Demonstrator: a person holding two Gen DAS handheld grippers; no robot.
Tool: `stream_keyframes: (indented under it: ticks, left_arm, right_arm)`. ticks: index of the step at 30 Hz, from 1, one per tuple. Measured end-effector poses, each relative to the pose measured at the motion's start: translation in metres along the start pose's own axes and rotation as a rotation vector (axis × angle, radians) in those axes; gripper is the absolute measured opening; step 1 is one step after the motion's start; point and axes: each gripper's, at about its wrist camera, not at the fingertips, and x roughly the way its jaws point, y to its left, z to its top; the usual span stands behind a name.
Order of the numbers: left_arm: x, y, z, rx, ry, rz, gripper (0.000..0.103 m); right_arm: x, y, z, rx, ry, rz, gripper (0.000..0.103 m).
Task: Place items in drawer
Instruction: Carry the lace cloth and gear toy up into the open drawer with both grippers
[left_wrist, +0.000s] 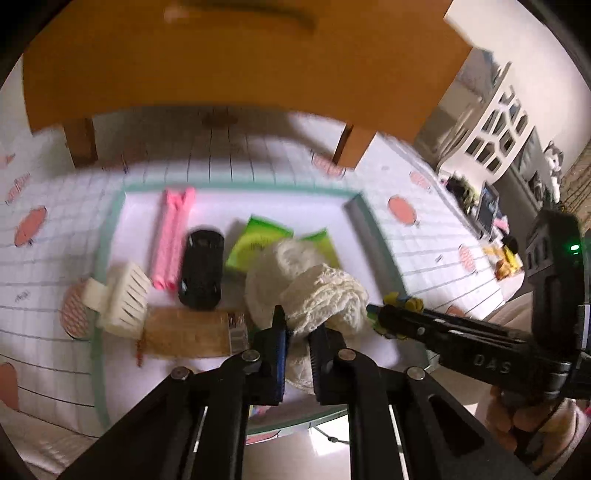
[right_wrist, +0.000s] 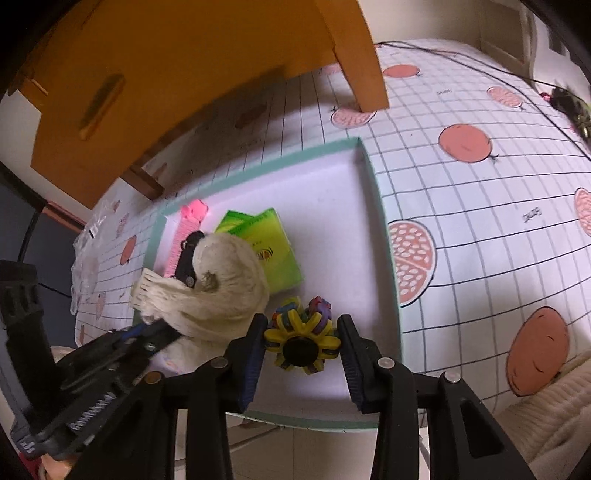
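- Cream knit cloth (left_wrist: 314, 291), bunched up, pinched tight in the left gripper (left_wrist: 299, 325) jaws over the tray (right_wrist: 384, 236), hiding most of the black toy car (left_wrist: 201, 269).
- Right gripper (right_wrist: 302, 341) jaws part open around the colourful toy (right_wrist: 301, 332); contact unclear.

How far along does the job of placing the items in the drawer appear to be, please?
Nothing looks stowed yet. In hand: the left gripper pinches the cream knitted cloth; the right gripper flanks the yellow gear toy. Left on the tray: black toy car, pink rollers, green packets, white comb.
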Motion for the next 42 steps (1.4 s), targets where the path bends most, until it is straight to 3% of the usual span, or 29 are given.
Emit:
stream_keyframes:
  ticks: [6,14,22,30,42]
  left_arm:
    - [-0.052,-0.002,0.021,-0.021,-0.152,-0.039,0.011]
    - [-0.129,-0.001,0.072,-0.032,-0.371,-0.090,0.011]
    - [-0.182,0.002,0.148,0.011,-0.504,-0.047,0.011]
    - [-0.189,0.022,0.202,0.004,-0.515,0.033,0.011]
    - [-0.143,0.050,0.242,-0.039,-0.390,0.174,0.011]
  right_arm:
    - [-0.034,0.018,0.009,-0.031,-0.085,0.048,0.041]
    - [-0.106,0.060,0.047,-0.115,-0.274,0.132,0.041]
    - [-0.157,0.106,0.107,-0.210,-0.406,0.146,0.041]
    - [-0.171,0.131,0.162,-0.248,-0.435,0.106,0.041]
    - [-0.134,0.133,0.212,-0.248,-0.363,0.021,0.041]
